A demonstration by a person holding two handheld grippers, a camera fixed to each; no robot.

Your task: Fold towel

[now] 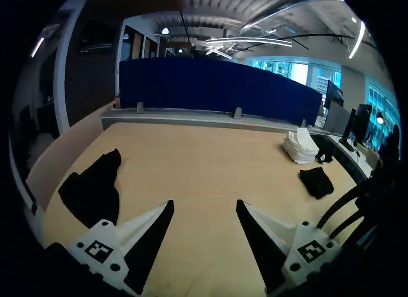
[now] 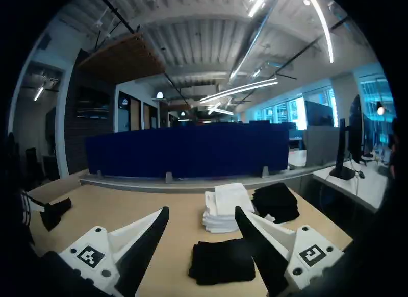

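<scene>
A crumpled black towel lies unfolded on the wooden table, at the left in the left gripper view. My left gripper hovers open over the bare table just right of it, nothing between its fingers. In the right gripper view, my right gripper is open above a folded black towel. Behind it stand a stack of folded white towels and a pile of folded black towels. The crumpled towel's tip shows at that view's far left.
A blue divider panel runs along the table's far edge. The white stack and a folded black towel sit at the table's right end. A neighbouring desk with monitors stands to the right, and a dark chair frame is near the right edge.
</scene>
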